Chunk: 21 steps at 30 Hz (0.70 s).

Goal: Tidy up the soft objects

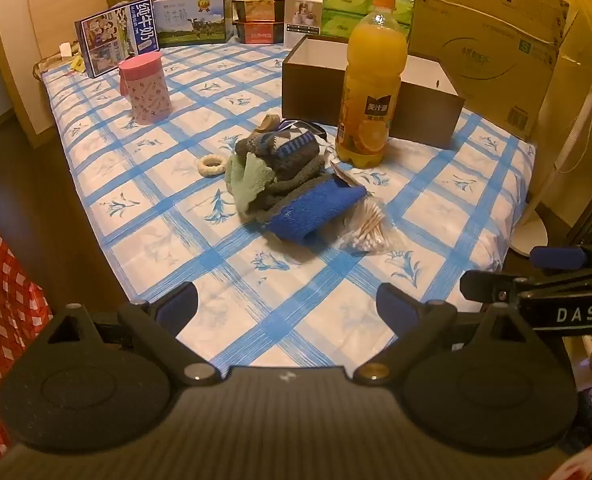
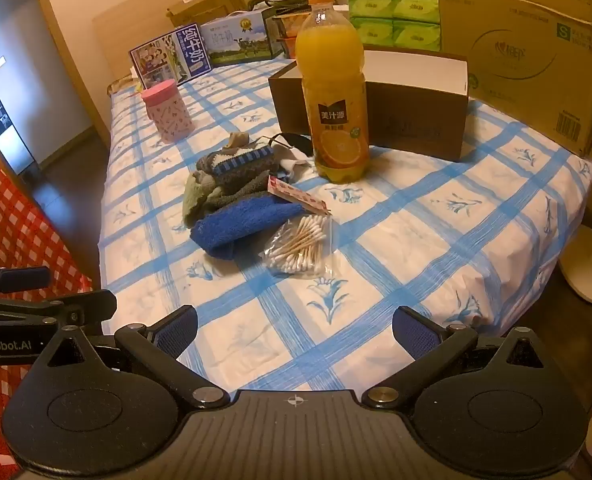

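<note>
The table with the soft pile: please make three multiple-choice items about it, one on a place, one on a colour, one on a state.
1. Where does the bag of cotton swabs lie?
A. inside the brown box
B. beside the blue towel
C. on the pink canister

2. What colour is the juice bottle's cap?
A. orange
B. green
C. white

3. How are the left gripper's fingers?
A. shut on a sock
B. shut on nothing
C. apart, holding nothing

Key: 1 B, the bag of cotton swabs lies against the blue towel. 2 A, the juice bottle has an orange cap. 3 C, only tablecloth shows between the left gripper fingers.
</note>
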### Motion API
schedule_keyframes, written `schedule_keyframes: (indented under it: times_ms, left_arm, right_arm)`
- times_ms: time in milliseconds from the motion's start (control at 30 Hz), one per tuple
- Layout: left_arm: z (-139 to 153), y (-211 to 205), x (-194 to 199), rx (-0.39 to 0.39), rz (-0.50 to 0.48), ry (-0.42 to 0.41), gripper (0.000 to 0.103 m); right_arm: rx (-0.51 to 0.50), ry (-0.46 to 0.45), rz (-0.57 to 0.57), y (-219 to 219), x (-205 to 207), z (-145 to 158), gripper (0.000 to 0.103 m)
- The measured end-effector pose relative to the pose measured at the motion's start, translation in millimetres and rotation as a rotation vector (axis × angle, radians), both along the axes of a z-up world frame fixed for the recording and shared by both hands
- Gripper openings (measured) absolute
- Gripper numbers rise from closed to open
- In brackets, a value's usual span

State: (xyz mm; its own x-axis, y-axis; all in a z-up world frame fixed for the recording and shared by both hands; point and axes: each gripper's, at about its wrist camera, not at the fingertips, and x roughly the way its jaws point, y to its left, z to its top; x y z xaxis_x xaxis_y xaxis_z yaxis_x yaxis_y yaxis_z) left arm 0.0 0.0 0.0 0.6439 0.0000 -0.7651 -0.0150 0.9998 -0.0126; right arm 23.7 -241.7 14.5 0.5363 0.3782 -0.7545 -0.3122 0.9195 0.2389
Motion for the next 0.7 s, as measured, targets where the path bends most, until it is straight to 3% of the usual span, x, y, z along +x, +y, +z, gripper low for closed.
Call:
schedule_keyframes:
  times_ms: [700]
  left_arm:
    - [0.0, -0.1, 0.1, 0.005, 0.001, 0.007, 0.095]
  right_arm:
    - [-0.001, 0.002, 0.000, 0.2, 1.2, -0.1, 0.103]
